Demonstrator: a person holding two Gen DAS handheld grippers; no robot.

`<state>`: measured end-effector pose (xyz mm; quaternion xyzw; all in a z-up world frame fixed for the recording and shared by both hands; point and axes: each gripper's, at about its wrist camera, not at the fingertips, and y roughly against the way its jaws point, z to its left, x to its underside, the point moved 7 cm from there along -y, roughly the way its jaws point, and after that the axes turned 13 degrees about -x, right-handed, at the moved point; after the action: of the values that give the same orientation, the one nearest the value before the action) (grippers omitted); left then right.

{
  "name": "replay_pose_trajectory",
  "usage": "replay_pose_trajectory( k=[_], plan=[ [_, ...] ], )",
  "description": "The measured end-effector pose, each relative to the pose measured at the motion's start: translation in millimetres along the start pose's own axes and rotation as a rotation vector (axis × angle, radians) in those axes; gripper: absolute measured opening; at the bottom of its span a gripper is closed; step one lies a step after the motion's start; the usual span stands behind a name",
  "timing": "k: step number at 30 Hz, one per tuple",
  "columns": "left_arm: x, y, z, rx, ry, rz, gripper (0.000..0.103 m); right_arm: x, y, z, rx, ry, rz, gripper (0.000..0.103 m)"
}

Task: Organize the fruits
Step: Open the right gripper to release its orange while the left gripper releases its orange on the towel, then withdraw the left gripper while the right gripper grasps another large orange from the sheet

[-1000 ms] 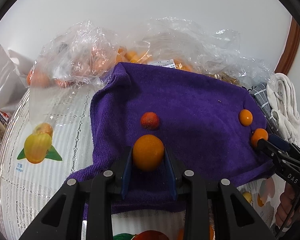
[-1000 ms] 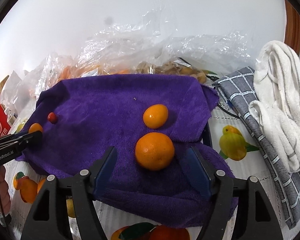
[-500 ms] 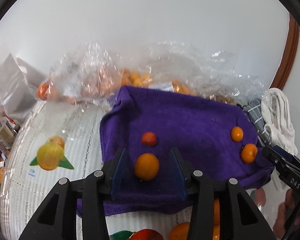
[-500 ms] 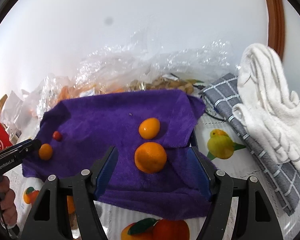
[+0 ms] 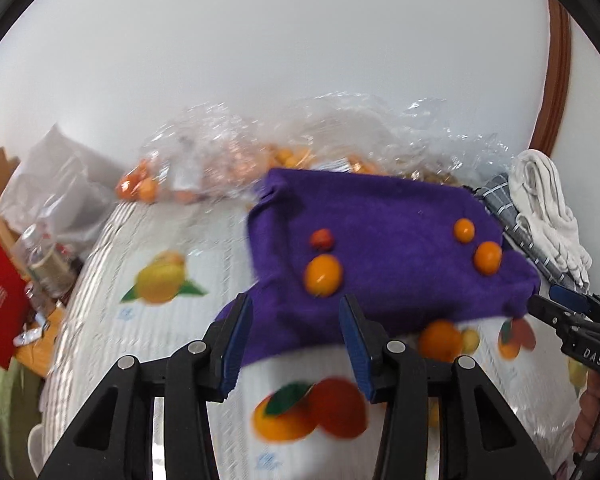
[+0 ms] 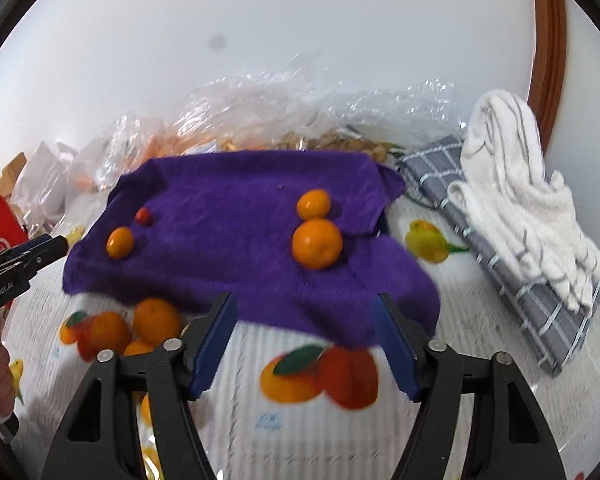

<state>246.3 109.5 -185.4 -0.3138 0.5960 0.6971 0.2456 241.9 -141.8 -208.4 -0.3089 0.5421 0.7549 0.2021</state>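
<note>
Left gripper (image 5: 296,344): jaws spread, nothing between them; they hang above the near edge of the purple towel (image 5: 380,240). The larger left-hand orange (image 5: 323,274) lies free on the towel just beyond the fingertips, a small red fruit (image 5: 321,238) just behind it.

Right gripper (image 6: 306,344): jaws apart and closing, nothing between them. It too sits over the towel's near edge. The big orange (image 6: 317,243) lies beyond the fingertips on the towel's right part, touching or nearly touching a smaller orange (image 6: 313,203) behind it.

All four fruits rest on the towel, two toward its left side, two toward its right, the pairs well apart. The towel is spread on the worktop (image 6: 440,420), which carries a white cloth printed with fruit.

Loose oranges (image 6: 156,320) lie on the worktop just off the towel's near left corner. Clear plastic bags (image 5: 228,168) holding more orange fruit are heaped along the worktop's far edge, against the wall. A grey checked cloth (image 6: 512,280) with a white towel (image 6: 520,192) on top lies along the right edge. A red packet (image 5: 0,312) sits at the left edge. Frames are motion-blurred.
</note>
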Motion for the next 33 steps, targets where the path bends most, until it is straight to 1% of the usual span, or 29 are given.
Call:
replay_pose_trajectory(
  k=[1,4,7,9,13,15,17,18,21,23,26,30,31,33],
  plan=[
    [4.6,1.4,6.0,-0.003,0.007,0.013,0.043,3.8,0.3,3.0,-0.006,0.0,0.01,0.061],
    [21.1,3.7,21.4,-0.015,0.023,0.056,0.043,12.8,3.3,14.0,-0.023,0.017,0.024,0.061],
    [39.0,5.4,33.1,-0.038,0.029,0.077,0.043,19.8,4.1,26.4,-0.051,0.032,0.038,0.061],
    [50.8,5.0,38.1,-0.039,0.032,0.097,0.046,23.3,3.6,35.2,-0.068,0.047,0.043,0.061],
    [71.5,4.0,46.2,-0.063,0.037,0.13,0.046,30.8,-3.7,52.9,-0.113,0.071,0.052,0.061],
    [79.7,4.9,49.3,-0.061,0.048,0.136,0.046,34.0,-9.9,57.0,-0.117,0.08,0.064,0.061],
    [88.0,4.0,52.4,-0.06,0.064,0.157,0.046,39.4,-17.4,60.5,-0.125,0.082,0.09,0.05],
    [90.6,3.0,53.4,-0.054,0.075,0.167,0.046,41.9,-18.8,61.6,-0.135,0.075,0.1,0.048],
    [96.8,1.7,53.6,-0.019,0.115,0.188,0.046,48.7,-16.7,66.7,-0.192,0.048,0.105,0.048],
    [98.2,1.8,51.9,-0.027,0.118,0.179,0.046,52.7,-14.3,73.3,-0.211,0.063,0.099,0.048],
    [99.2,2.5,45.1,-0.022,0.095,0.179,0.046,61.0,-18.5,79.9,-0.211,0.08,0.12,0.049],
    [101.3,3.6,40.5,-0.026,0.07,0.19,0.046,70.7,-29.0,78.3,-0.205,0.076,0.147,0.048],
    [101.7,4.1,40.9,-0.027,0.075,0.191,0.046,73.7,-31.9,77.3,-0.213,0.066,0.153,0.045],
    [101.3,4.4,41.2,-0.025,0.086,0.194,0.046,74.2,-30.6,78.0,-0.224,0.067,0.135,0.042]
  ],
)
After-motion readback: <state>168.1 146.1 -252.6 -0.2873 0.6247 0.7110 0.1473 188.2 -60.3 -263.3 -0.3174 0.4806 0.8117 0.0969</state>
